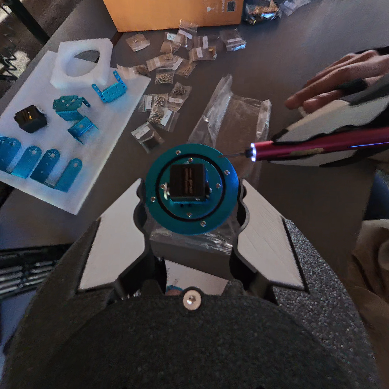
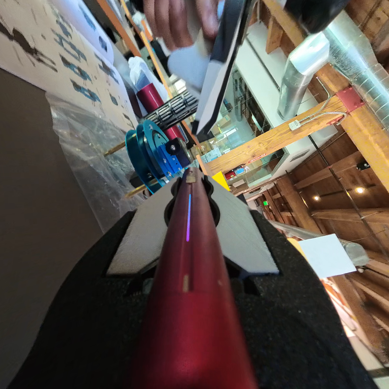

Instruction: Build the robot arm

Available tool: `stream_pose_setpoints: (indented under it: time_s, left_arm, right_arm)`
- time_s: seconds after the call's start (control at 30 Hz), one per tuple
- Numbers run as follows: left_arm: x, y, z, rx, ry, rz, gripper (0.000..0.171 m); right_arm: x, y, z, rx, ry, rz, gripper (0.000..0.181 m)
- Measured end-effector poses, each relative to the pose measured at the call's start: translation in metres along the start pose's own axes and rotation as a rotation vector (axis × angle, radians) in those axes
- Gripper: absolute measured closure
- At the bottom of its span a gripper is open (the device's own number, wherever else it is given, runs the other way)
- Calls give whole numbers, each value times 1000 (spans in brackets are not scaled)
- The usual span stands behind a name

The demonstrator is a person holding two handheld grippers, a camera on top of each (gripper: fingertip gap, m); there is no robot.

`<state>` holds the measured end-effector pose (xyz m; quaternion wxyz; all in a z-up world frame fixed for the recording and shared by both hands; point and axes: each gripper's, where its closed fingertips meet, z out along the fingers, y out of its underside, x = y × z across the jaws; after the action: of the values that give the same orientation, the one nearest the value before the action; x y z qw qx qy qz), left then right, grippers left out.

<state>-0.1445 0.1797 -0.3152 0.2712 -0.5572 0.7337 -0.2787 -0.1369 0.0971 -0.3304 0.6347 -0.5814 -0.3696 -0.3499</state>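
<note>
With our left gripper (image 1: 192,185) clamped on the rim of the blue ring assembly (image 1: 192,188) near the desk's (image 1: 294,200) front edge, we keep it steady while our right gripper (image 2: 190,181), closed on the red electric screwdriver (image 2: 189,263), lines its bit up square with a rim screw (the tip sits just beside one).

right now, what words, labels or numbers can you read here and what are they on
I won't quote writing; here is where it stands:
cardboard box: dark print, cut off.
white labels on the screw bags: too small.
black servo in the blue ring gripped by the left tongs: blurred lettering.
tag on the wooden beam: too small.
red electric screwdriver in the right tongs: none seen.
</note>
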Motion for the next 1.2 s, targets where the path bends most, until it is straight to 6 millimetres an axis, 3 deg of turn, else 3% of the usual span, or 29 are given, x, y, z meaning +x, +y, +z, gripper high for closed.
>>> stream_pose_setpoints:
  time_s: [0.17, 0.37, 1.2]
  left_arm:
    - [-2, 13, 30, -115, 113, -49, 86]
    - [10, 18, 44, -127, 191, -50, 91]
    - [13, 20, 45, -145, 211, -34, 100]
  right_arm:
    - [-9, -1, 4, 4, 1, 4, 161]
    - [-16, 0, 10, 9, -29, 17, 162]
    - [-14, 2, 12, -5, -30, 38, 162]
